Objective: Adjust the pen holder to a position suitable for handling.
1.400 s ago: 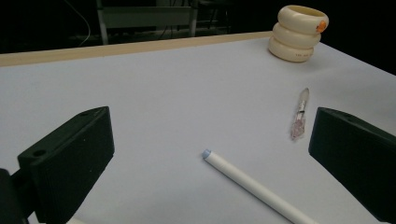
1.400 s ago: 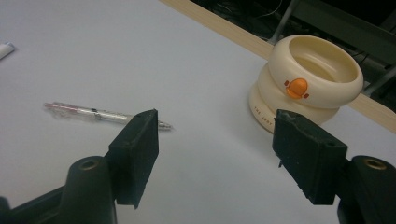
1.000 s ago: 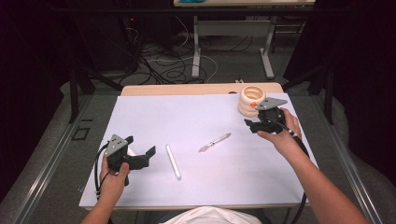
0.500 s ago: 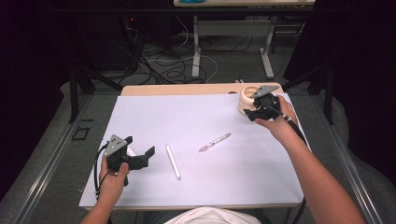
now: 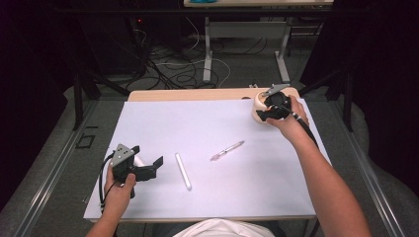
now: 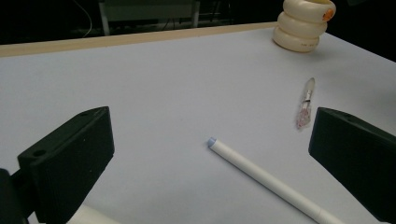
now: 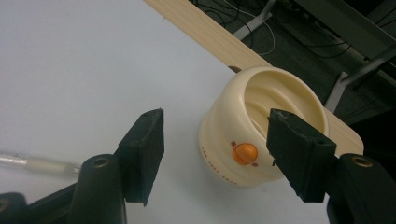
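A cream ribbed cup (image 5: pixel 258 107) (image 7: pixel 261 126) with an orange dot stands at the table's far right corner. My right gripper (image 5: pixel 263 111) (image 7: pixel 217 135) is open right at it. One jaw sits over the cup's mouth, the other outside its wall. A white capped pen (image 5: pixel 183 171) (image 6: pixel 271 179) lies near the front, and a clear pen (image 5: pixel 227 150) (image 6: pixel 306 103) lies mid-table. Low at the front left, my left gripper (image 5: pixel 150 165) (image 6: pixel 210 126) is wide open and holds nothing. The white pen's tip lies just ahead of its jaws.
White paper (image 5: pixel 197 128) covers the table, with a bare wooden strip (image 5: pixel 188 94) along the far edge. A small white object (image 5: pixel 140 161) lies beside the left gripper. The cream cup (image 6: pixel 303 25) shows far off in the left gripper view. Cables and table legs sit on the floor beyond.
My right gripper has moved away from me and up to the cream cup at the far right corner. The left gripper and both pens have stayed put.
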`<act>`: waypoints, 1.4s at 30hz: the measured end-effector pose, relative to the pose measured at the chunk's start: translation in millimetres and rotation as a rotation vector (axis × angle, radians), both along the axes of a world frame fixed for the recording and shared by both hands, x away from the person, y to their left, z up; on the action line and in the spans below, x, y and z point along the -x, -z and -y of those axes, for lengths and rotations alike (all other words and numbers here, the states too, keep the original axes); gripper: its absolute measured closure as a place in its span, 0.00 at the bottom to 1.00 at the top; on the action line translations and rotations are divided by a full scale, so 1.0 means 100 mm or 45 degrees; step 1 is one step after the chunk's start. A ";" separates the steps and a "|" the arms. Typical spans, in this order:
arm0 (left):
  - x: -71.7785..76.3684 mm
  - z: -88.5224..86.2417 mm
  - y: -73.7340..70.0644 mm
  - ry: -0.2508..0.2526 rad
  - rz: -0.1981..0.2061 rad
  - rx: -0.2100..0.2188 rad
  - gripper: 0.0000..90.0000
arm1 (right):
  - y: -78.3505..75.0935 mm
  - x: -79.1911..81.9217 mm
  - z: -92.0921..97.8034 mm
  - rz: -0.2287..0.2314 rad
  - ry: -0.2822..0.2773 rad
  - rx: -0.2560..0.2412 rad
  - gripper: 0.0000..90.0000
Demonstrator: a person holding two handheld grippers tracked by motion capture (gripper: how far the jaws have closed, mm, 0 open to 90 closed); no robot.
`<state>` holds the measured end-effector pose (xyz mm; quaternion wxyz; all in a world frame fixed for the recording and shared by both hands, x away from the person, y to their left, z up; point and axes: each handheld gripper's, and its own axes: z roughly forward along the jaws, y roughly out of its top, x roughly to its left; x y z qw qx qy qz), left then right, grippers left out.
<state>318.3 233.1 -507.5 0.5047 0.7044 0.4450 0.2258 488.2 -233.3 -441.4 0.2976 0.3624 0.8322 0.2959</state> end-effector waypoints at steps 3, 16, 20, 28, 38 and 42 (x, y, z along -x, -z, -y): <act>0.01 -0.02 0.00 -0.011 -0.004 0.012 0.00 | 0.05 -0.07 0.02 -0.024 0.013 0.007 0.43; 0.03 -0.08 -0.01 -0.033 -0.003 0.006 0.00 | 0.14 -0.26 0.15 -0.044 0.055 0.018 0.46; 0.05 -0.10 0.00 -0.042 -0.008 0.005 0.00 | 0.16 -0.30 0.13 -0.051 0.036 0.048 0.46; 0.06 -0.12 0.00 -0.052 -0.008 0.005 0.00 | 0.25 -0.39 0.02 -0.044 -0.002 0.131 0.46; 0.06 -0.13 0.00 -0.052 -0.012 0.002 0.00 | 0.35 -0.44 -0.03 -0.054 -0.032 0.172 0.47; 0.06 -0.12 0.00 -0.053 -0.008 0.003 0.00 | 0.35 -0.45 -0.03 -0.076 -0.041 0.175 0.50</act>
